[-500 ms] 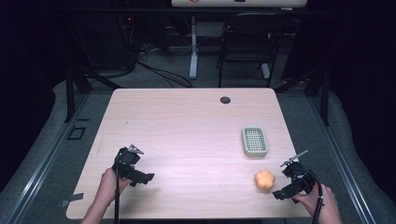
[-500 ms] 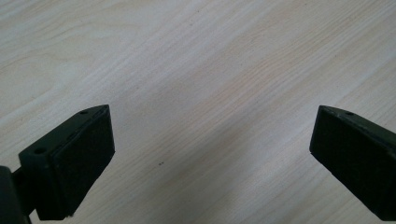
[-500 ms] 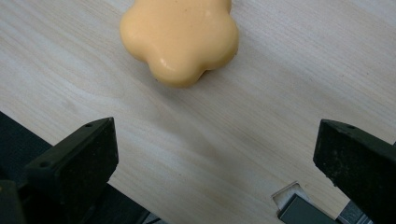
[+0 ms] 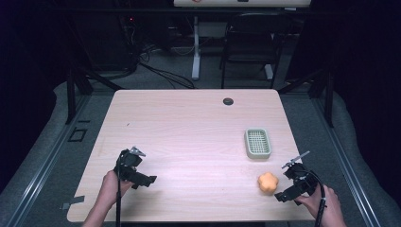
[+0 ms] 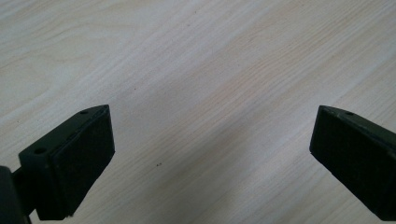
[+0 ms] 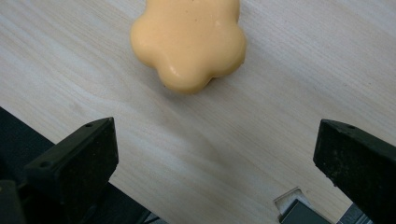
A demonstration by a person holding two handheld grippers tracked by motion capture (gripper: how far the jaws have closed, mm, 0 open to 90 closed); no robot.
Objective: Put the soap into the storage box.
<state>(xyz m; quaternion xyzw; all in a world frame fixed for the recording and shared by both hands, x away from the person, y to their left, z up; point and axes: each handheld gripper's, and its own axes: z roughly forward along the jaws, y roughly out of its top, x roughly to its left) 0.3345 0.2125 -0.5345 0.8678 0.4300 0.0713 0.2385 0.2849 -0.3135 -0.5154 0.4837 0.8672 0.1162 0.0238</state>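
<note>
- The right gripper [image 4: 287,187] is held low at the table's [image 4: 189,123] near right corner, jaws spread wide and empty, pointed at the orange flower-shaped soap [image 4: 267,182] lying just beside it; a pickup approach is judged likely.
- The left gripper [image 4: 142,176] is held over bare wood at the near left, jaws likewise wide apart, nothing grasped.
- The green slotted soap dish [image 4: 258,143] is set beyond the soap, near it, and is seen empty.
</note>
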